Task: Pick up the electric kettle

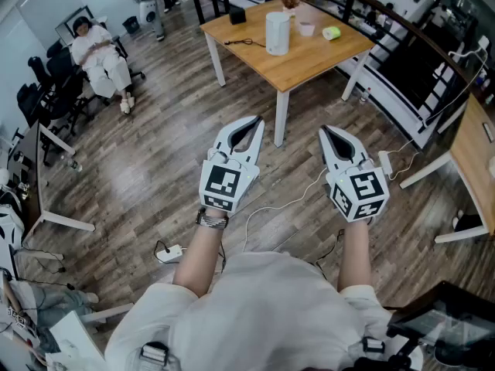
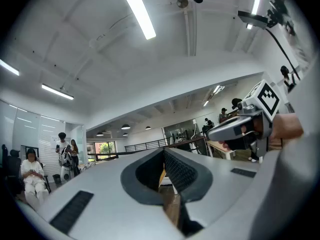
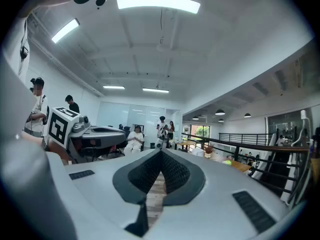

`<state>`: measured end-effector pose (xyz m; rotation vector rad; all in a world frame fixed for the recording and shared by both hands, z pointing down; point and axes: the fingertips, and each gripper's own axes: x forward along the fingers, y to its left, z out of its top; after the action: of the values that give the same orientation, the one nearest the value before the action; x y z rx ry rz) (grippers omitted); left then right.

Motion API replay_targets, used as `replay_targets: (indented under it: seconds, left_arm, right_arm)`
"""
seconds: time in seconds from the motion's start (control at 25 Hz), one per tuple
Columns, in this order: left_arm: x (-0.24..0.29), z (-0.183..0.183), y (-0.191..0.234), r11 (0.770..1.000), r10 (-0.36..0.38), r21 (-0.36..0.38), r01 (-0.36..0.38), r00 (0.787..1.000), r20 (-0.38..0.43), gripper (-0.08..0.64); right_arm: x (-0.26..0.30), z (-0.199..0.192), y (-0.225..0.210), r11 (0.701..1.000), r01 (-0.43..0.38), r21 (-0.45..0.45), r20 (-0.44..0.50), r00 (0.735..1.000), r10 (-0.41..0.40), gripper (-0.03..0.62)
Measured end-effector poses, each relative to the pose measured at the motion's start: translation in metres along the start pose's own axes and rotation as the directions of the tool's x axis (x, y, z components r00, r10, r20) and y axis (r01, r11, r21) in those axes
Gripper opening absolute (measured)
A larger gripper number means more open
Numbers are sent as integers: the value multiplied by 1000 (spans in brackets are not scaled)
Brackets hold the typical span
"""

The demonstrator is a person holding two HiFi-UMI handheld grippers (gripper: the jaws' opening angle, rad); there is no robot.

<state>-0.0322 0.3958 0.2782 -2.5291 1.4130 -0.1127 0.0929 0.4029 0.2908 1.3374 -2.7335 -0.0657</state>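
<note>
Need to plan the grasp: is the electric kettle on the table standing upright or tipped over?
Upright. In the head view the white electric kettle stands on its base on the wooden table, its tall body vertical.

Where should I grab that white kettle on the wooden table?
The kettle stands tall and narrow, its cord trailing left; no handle shows from here. Probably grip across its body midway up, coming level from the near edge of the table.

Open office, wooden desks (image 1: 309, 59), swivel chairs (image 1: 45, 77)
</note>
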Motion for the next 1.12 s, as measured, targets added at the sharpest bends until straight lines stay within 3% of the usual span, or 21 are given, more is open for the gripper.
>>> replay_targets:
  seconds: [0.16,0.4,0.72,0.92,1.12]
  left_arm:
    - [0,1,-2,1000,5,5,-5,1000,5,8]
    - [5,-3,-6,1000,6,-1,-6,1000,-2,8]
    - [19,-5,-10,1000,31,-2,-31,999,-13,8]
    - [30,-4,-21,999,40,9,-40,999,-15,8]
    - [40,-4,-37,997,72,5,-72,997,-23,8]
  right_arm:
    - [-3,2,0,1000,4,13,19,1000,-5,8]
    - [-4,7,-8,992,-27,127,80,997,17,8]
    - [-6,6,-21,987,-71,145,88,994,59,8]
    - [-11,5,-32,990,-93,104,76,993,86,8]
    - [-22,-3,-47,982,-135,134,67,990,127,8]
